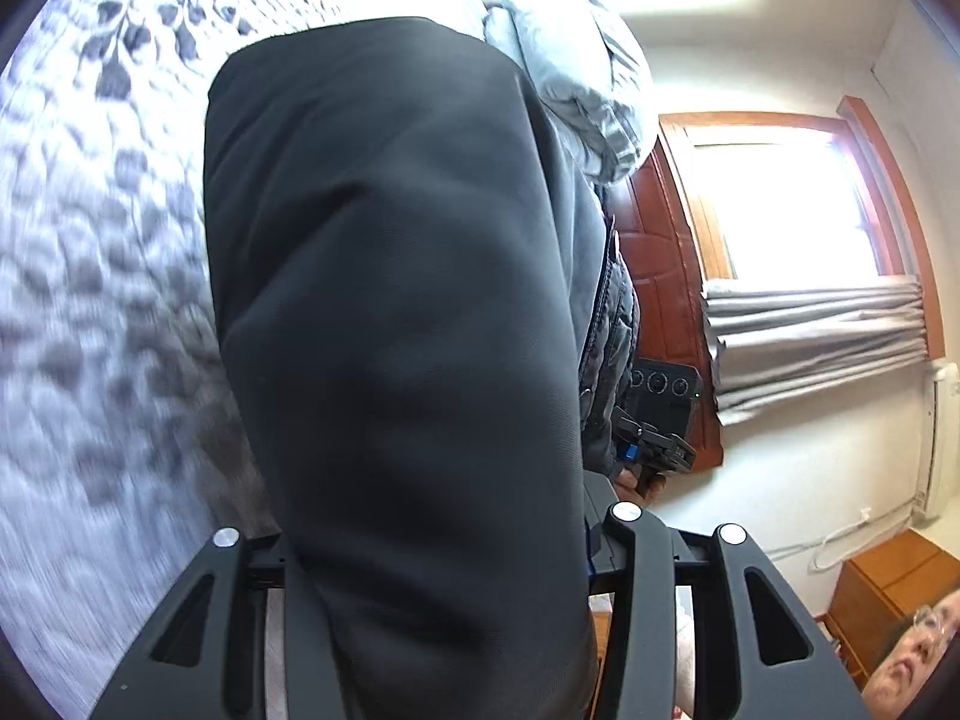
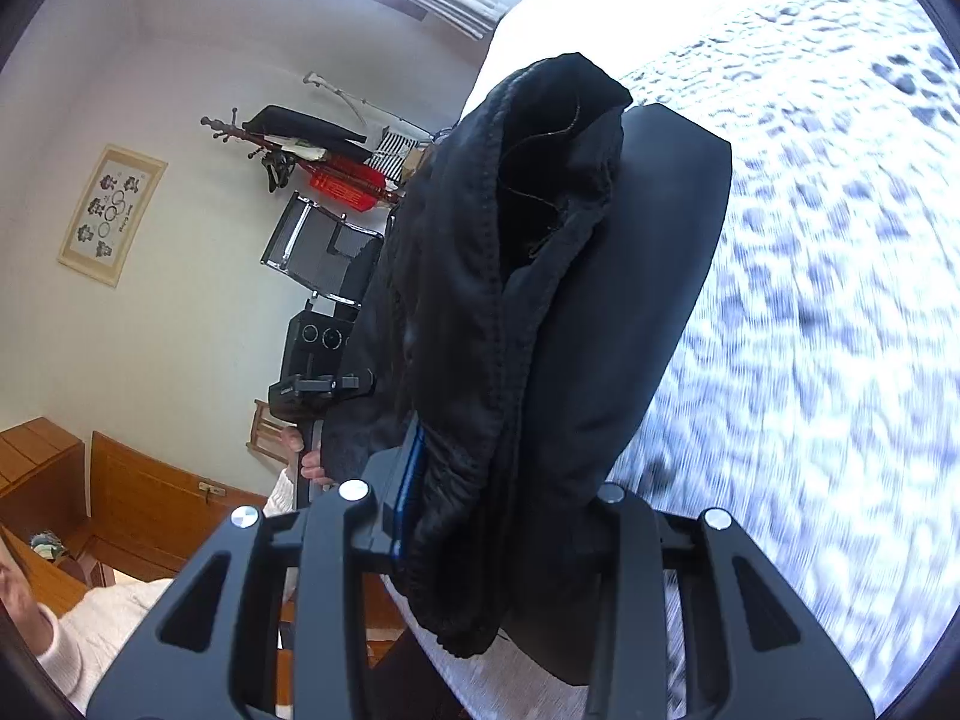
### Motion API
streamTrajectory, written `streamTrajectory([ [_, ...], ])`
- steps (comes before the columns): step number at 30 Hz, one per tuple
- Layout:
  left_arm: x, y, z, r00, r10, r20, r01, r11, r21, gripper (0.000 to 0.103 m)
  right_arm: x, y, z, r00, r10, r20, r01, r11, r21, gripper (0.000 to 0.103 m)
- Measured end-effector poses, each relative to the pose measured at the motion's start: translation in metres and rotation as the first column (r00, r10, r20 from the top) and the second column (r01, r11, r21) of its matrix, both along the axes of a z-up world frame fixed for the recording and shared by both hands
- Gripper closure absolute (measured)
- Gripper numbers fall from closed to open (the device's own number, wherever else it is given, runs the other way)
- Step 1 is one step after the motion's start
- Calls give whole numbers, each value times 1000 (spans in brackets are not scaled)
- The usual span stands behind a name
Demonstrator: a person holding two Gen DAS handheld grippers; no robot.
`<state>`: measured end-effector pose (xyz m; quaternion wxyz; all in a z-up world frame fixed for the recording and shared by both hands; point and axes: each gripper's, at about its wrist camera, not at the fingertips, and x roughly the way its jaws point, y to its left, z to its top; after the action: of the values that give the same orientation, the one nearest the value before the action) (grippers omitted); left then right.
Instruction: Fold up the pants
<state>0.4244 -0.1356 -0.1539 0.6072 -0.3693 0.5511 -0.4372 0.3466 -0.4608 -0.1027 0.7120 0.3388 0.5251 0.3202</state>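
The black pants (image 1: 396, 324) hung lengthwise straight out from the left gripper (image 1: 432, 570), clamped between its jaws above the patterned bedspread (image 1: 102, 276). The right gripper (image 2: 480, 516) pinched their bunched waistband (image 2: 480, 312) likewise. Beside the pants, the other gripper's handle, a window (image 1: 792, 210) and a grey pillow (image 1: 576, 60) showed.

Pants (image 1: 390, 300) hang between the grippers (one each side) above the bedspread (image 1: 90, 240).

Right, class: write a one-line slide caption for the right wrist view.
Right hand-held gripper clamps the black pants by their waistband, lifted above the patterned bedspread.
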Motion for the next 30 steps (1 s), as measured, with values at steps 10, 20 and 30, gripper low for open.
streamTrajectory([
  [10,54,3,-27,998,44,-46,-41,997,63,59,62,-4,-52,996,21,-86,-21,1000,-3,69],
  [20,49,25,-71,998,33,-58,-31,999,43,53,66,-17,-83,990,19,-142,-16,1000,22,64],
  [30,47,25,-83,998,44,-44,-42,998,42,43,56,-37,-115,983,-39,-182,61,991,119,44],
])
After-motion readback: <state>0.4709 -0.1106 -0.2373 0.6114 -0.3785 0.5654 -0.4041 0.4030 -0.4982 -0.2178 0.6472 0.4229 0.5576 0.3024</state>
